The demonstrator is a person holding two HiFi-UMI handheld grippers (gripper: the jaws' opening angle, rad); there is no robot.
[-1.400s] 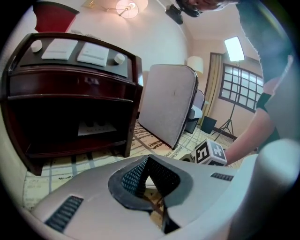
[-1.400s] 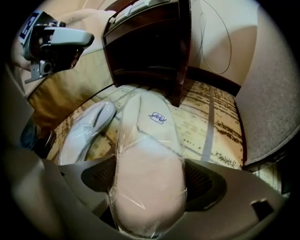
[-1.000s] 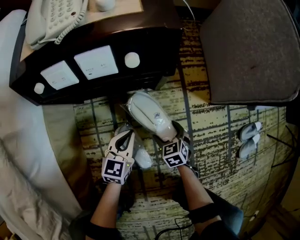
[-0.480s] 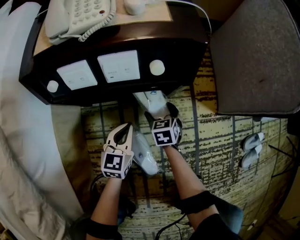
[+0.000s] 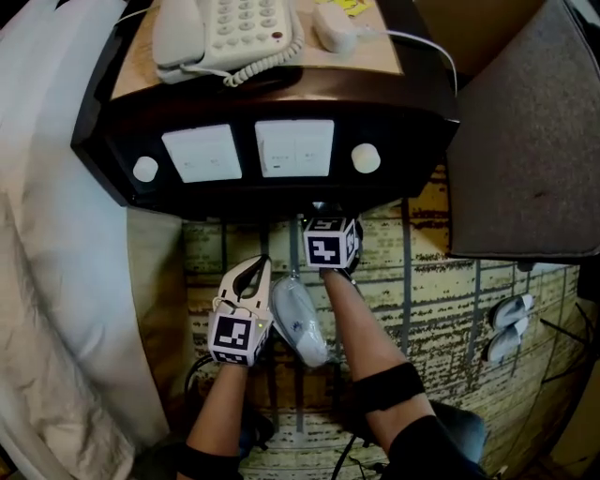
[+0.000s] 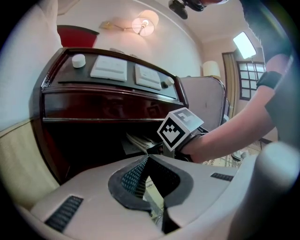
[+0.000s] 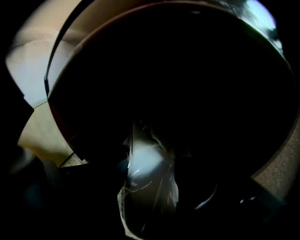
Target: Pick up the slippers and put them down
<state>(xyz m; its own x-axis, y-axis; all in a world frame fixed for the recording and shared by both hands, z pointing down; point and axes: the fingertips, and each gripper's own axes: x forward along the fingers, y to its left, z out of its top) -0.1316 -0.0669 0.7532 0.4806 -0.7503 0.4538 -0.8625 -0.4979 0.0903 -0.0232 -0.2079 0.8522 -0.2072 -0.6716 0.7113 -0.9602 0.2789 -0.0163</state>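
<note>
A white slipper in clear plastic wrap (image 7: 146, 165) runs out from between the jaws of my right gripper (image 7: 149, 192) into the dark space under the nightstand (image 5: 272, 192). The jaws have just been closing and grip the wrapped slipper. In the head view only that gripper's marker cube (image 5: 328, 242) shows at the nightstand's lower edge. A second wrapped slipper (image 5: 300, 321) lies on the carpet between my forearms. My left gripper (image 5: 255, 269) hovers just left of it, shut and holding nothing.
The nightstand carries a white telephone (image 5: 225, 28) and a switch panel (image 5: 248, 150). White bedding (image 5: 56, 281) fills the left side. A grey chair seat (image 5: 534, 141) stands at the right, and another pair of slippers (image 5: 506, 328) lies on the patterned carpet (image 5: 431, 281) below it.
My right gripper has moved forward and carried the wrapped slipper out of sight under the nightstand. My left gripper has moved forward a little. The second slipper still lies on the carpet.
</note>
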